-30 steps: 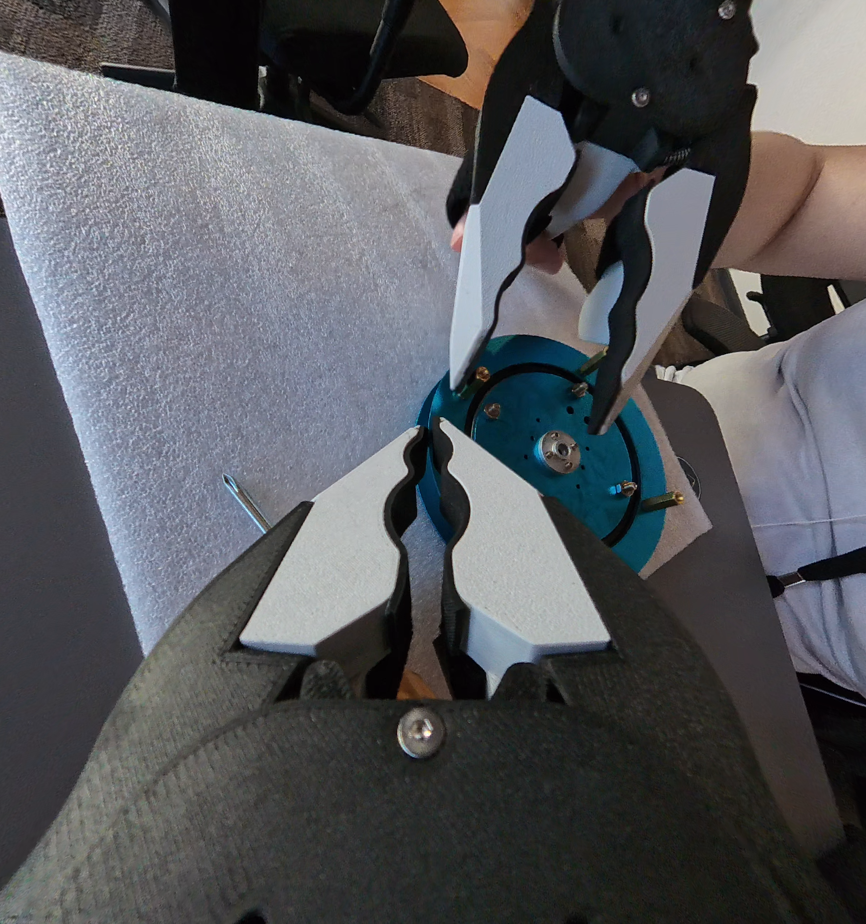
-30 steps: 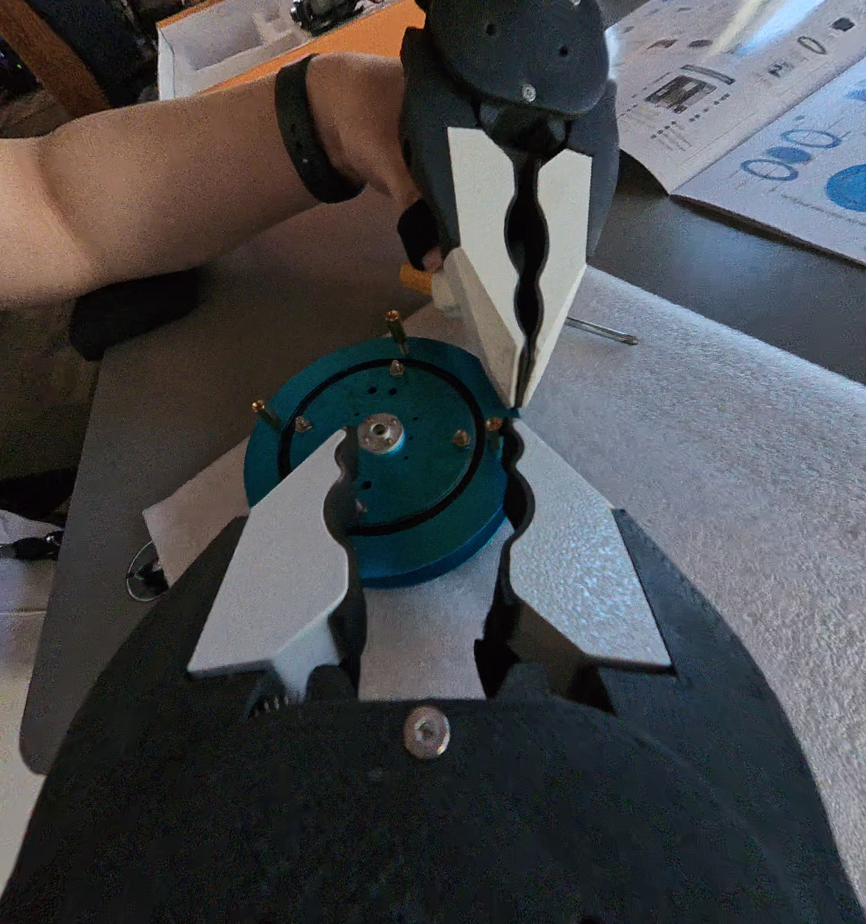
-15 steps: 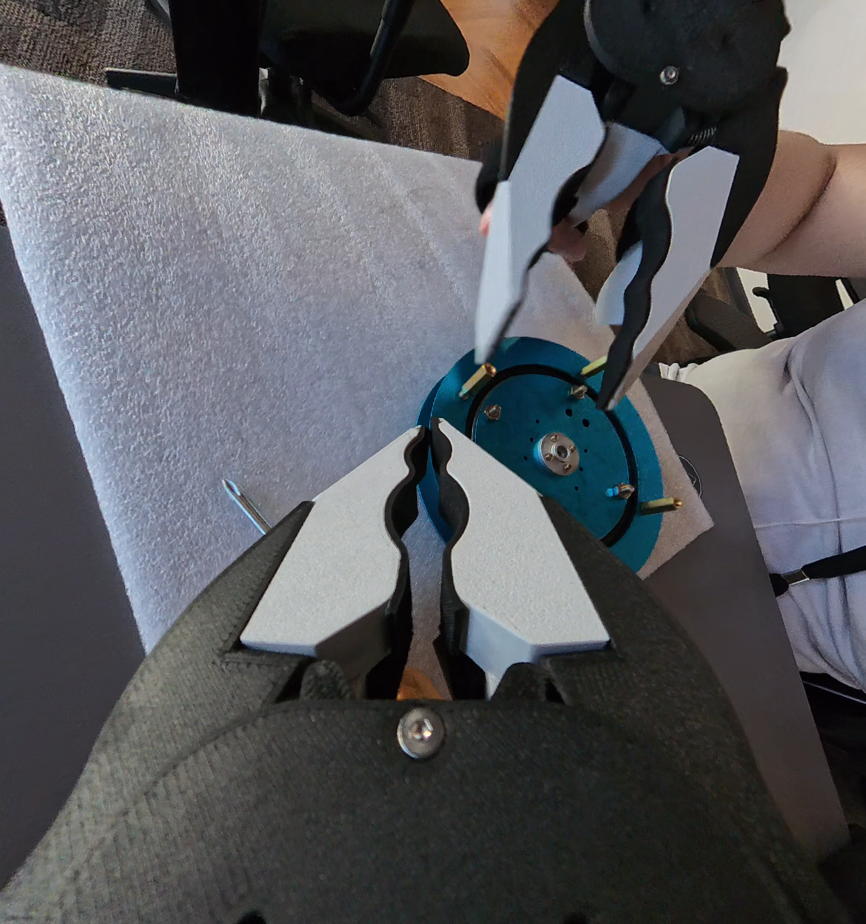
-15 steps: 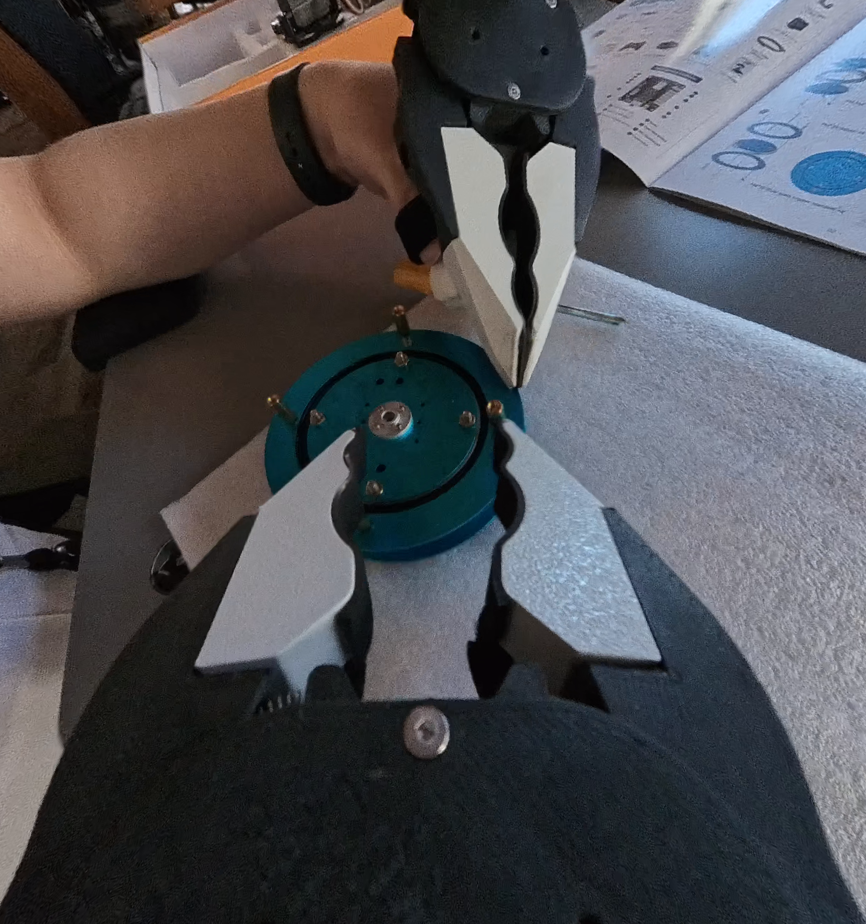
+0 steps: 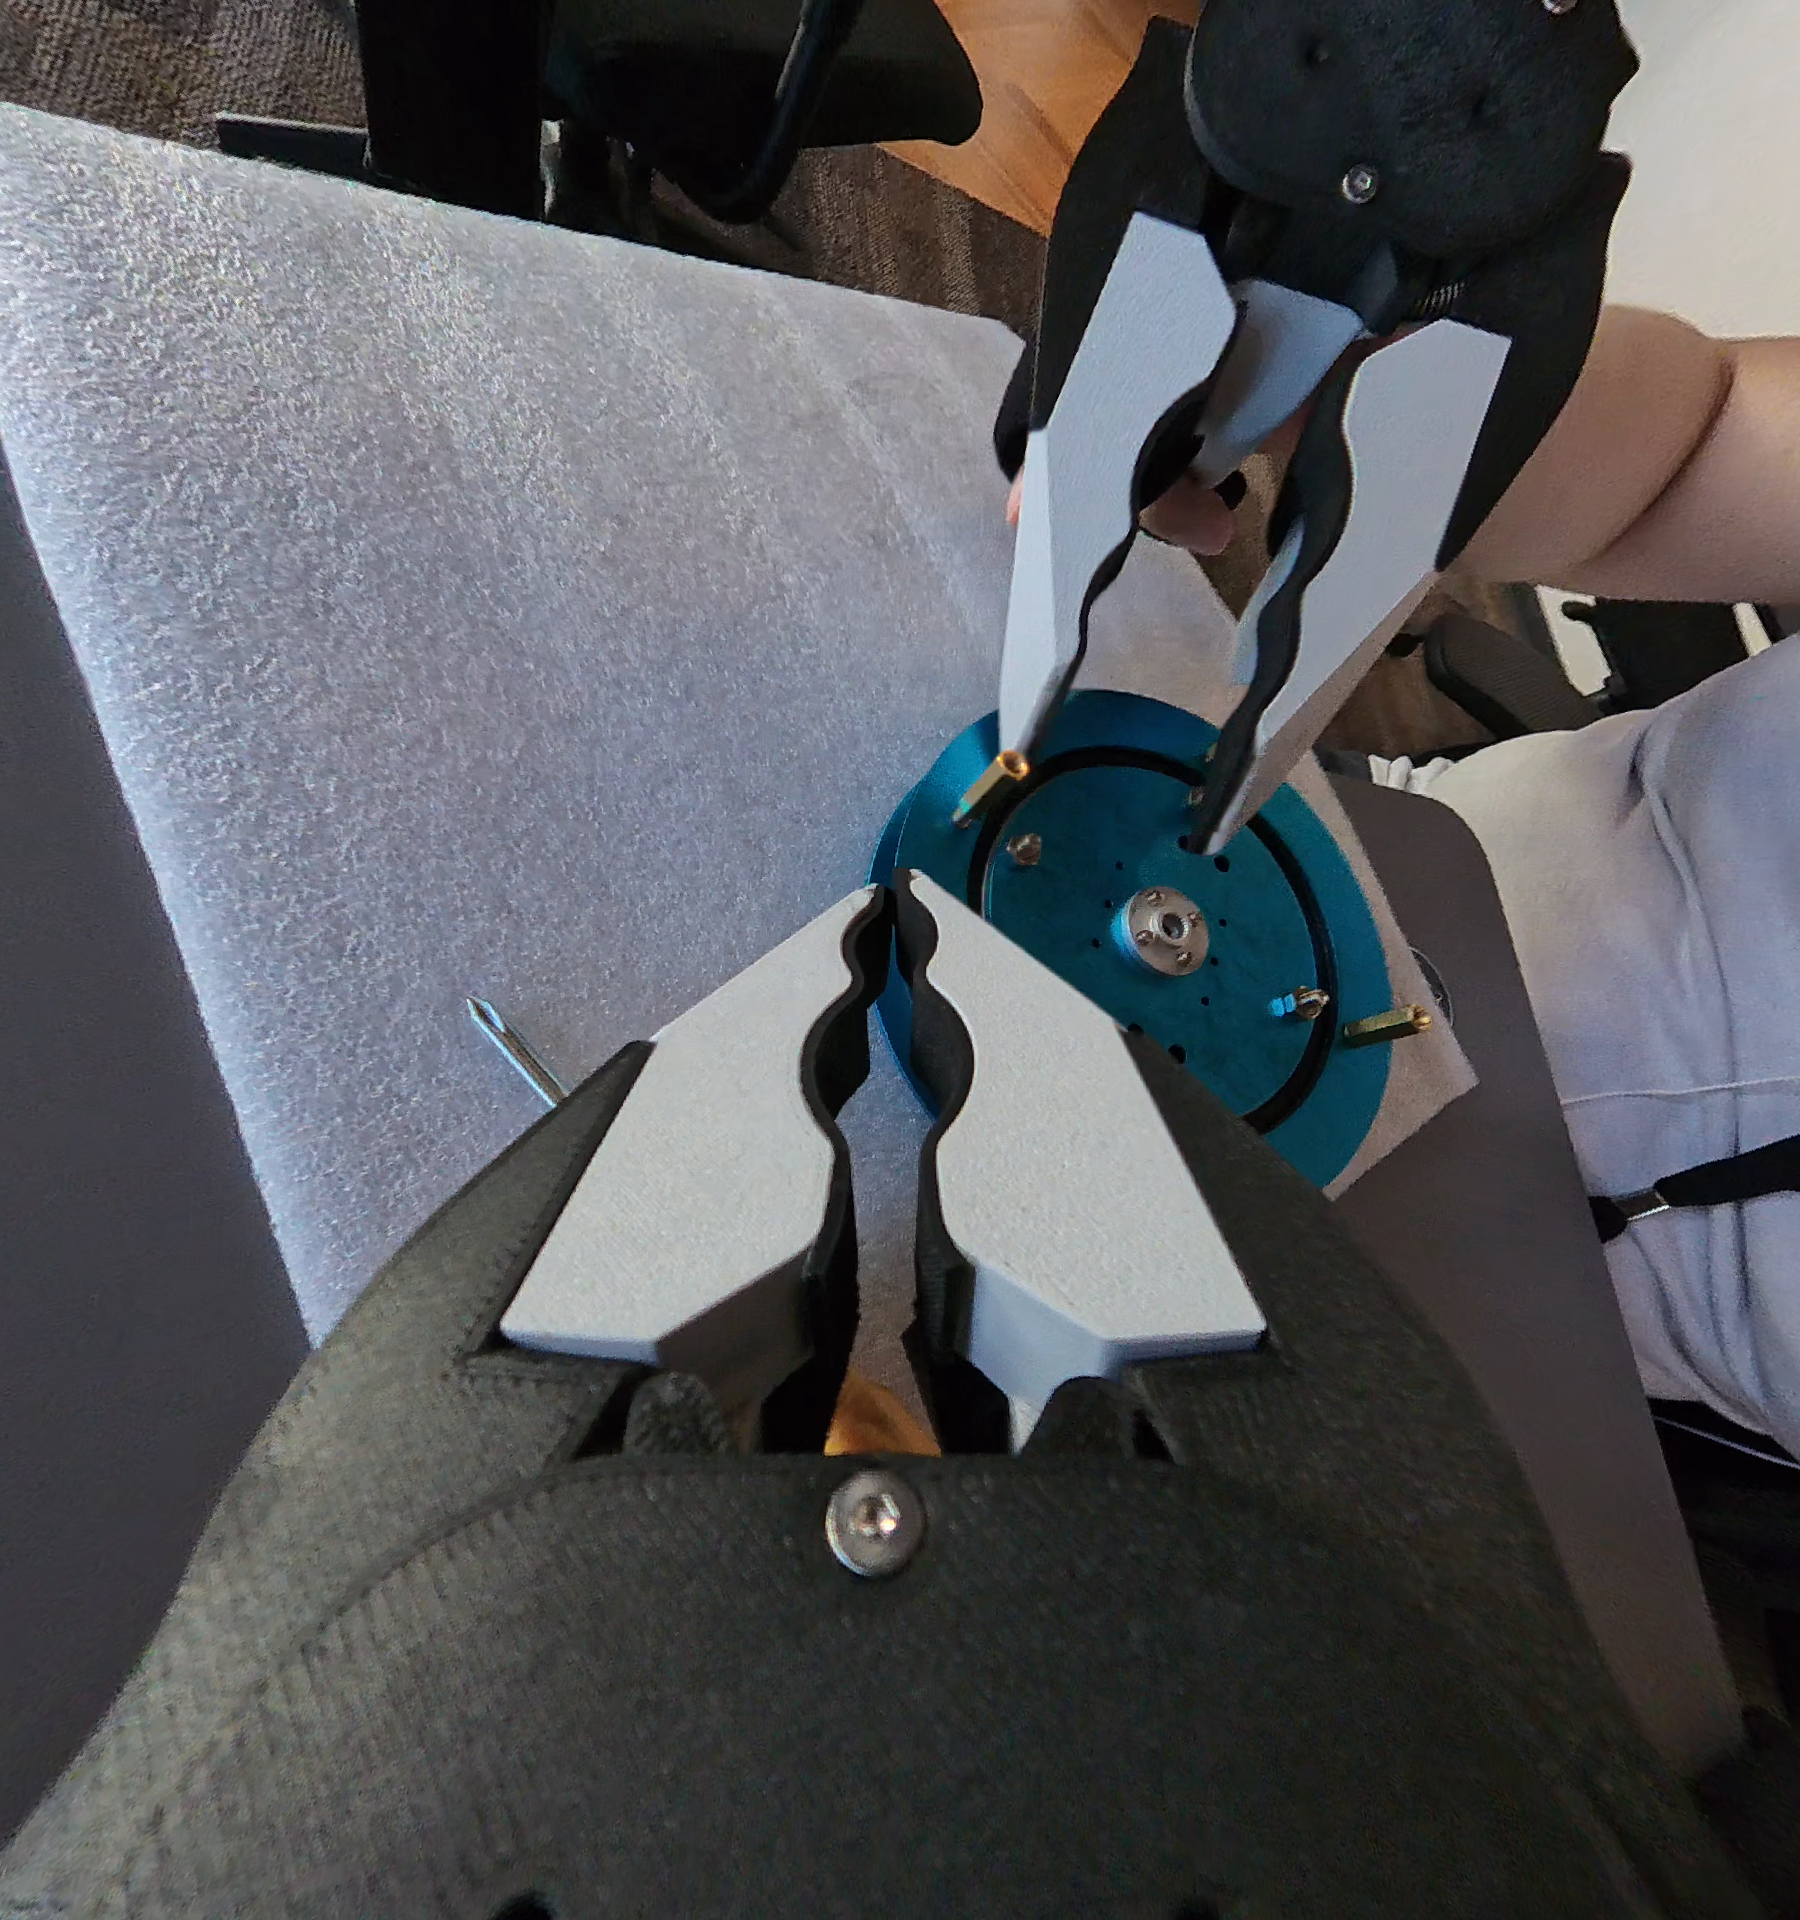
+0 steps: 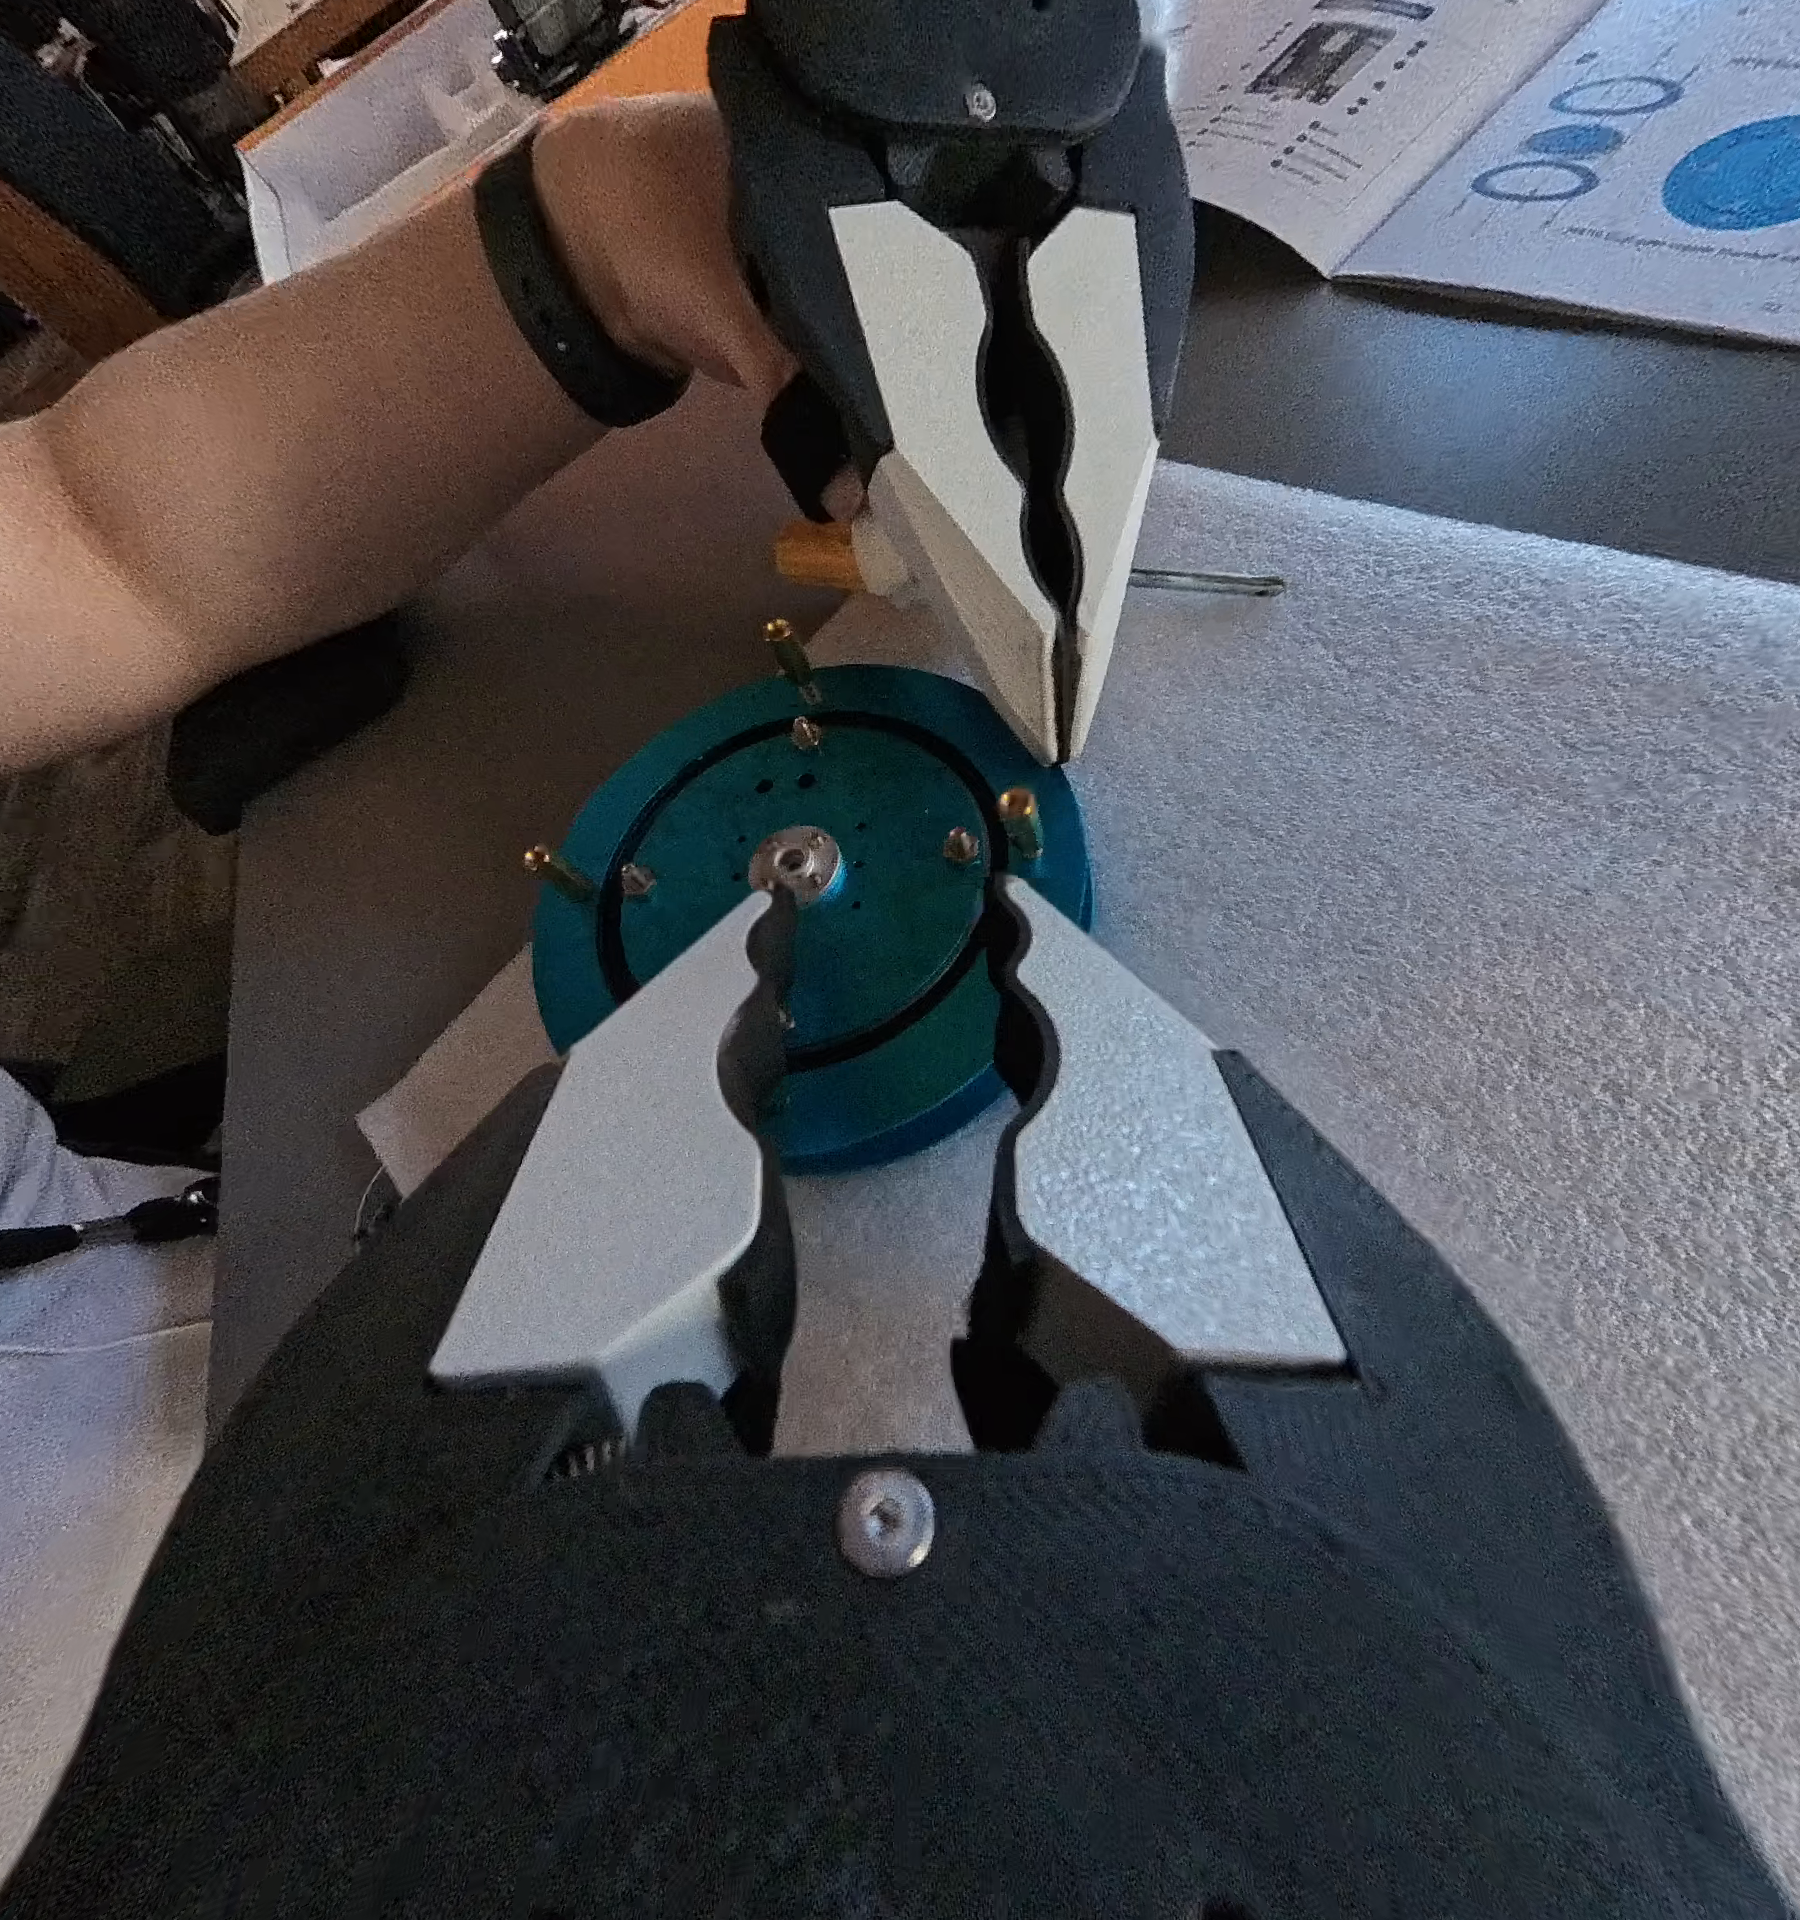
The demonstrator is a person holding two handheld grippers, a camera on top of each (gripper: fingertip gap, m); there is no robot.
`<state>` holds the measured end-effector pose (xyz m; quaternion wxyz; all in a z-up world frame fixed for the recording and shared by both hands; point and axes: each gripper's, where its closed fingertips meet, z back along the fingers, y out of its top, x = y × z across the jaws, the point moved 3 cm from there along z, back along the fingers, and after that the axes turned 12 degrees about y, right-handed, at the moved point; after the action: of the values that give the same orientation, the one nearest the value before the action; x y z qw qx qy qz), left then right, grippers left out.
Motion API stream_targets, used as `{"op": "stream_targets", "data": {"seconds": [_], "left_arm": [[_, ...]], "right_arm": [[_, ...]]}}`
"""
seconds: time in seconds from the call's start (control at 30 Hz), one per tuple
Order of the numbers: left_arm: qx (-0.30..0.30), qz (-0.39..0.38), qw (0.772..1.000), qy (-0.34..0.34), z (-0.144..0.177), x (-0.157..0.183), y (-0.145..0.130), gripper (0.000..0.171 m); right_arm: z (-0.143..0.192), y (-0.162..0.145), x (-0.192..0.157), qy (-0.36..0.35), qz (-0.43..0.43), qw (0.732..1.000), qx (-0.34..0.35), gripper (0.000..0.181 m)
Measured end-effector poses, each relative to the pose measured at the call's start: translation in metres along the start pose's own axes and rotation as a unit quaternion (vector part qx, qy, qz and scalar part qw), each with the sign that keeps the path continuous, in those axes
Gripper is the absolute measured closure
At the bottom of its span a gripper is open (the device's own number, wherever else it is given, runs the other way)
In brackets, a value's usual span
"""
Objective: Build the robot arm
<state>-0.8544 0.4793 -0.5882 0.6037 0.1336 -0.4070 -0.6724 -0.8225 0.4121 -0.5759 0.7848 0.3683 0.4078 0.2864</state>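
Your left hand-held gripper [image 5: 891, 894] has its fingers together, tips at the near rim of the blue disc [image 5: 1239, 997], which lies on the foam sheet [image 5: 460, 520] at the corner nearest your body. Your right hand-held gripper [image 5: 1114, 795] is spread apart. It has dropped since half a second ago: one tip now meets a brass standoff [image 5: 991, 784] and the other touches the inner plate. The left hasn't moved.

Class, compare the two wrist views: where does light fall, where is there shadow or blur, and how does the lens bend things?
Left wrist view: bright daylight on the foam sheet, sharp throughout, table edges bowed by the wide lens. Right wrist view: dimmer, the blue disc partly shaded, the right gripper slightly blurred on one finger, background soft, foam edge curved.
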Motion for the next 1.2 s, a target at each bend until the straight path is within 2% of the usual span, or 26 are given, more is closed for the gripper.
{"op": "stream_targets", "data": {"seconds": [0.1, 0.2, 0.43, 0.63, 0.73, 0.87, 1.0, 1.1, 1.2], "left_arm": [[0.017, 0.016, 1.0, -0.021, 0.004, 0.003, 0.005, 0.171], [0.04, 0.014, 0.999, -0.023, 0.008, 0.004, 0.01, 0.169], [0.041, -0.039, 0.998, -0.015, 0.01, 0.015, 0.013, 0.161], [0.034, -0.089, 0.995, 0.024, 0.004, 0.015, 0.012, 0.161], [0.042, -0.074, 0.996, 0.015, 0.006, 0.013, 0.013, 0.161], [0.027, -0.036, 0.999, -0.002, 0.002, 0.009, 0.006, 0.158], [0.017, -0.013, 1.0, -0.011, -0.005, 0.008, 0.005, 0.162], [0.016, -0.025, 1.0, -0.001, -0.004, 0.008, 0.004, 0.163], [0.012, -0.026, 1.0, 0.003, -0.003, 0.008, 0.004, 0.163]], "right_arm": [[0.009, 0.011, 0.005, -0.024, 0.035, 0.999, -0.003, 0.144], [0.014, 0.021, 0.0, 0.007, 0.058, 0.998, -0.019, 0.147], [0.016, 0.023, 0.008, -0.023, 0.127, 0.988, -0.085, 0.16], [0.002, 0.024, 0.016, -0.032, 0.199, 0.964, -0.173, 0.166], [-0.004, 0.021, 0.02, -0.031, 0.212, 0.948, -0.237, 0.167], [-0.008, 0.021, 0.023, -0.029, 0.193, 0.94, -0.279, 0.176], [-0.007, 0.02, 0.025, -0.04, 0.136, 0.949, -0.281, 0.176], [-0.009, 0.02, 0.025, -0.091, 0.053, 0.962, -0.25, 0.176], [-0.009, 0.019, 0.025, -0.15, -0.068, 0.97, -0.179, 0.175]]}}
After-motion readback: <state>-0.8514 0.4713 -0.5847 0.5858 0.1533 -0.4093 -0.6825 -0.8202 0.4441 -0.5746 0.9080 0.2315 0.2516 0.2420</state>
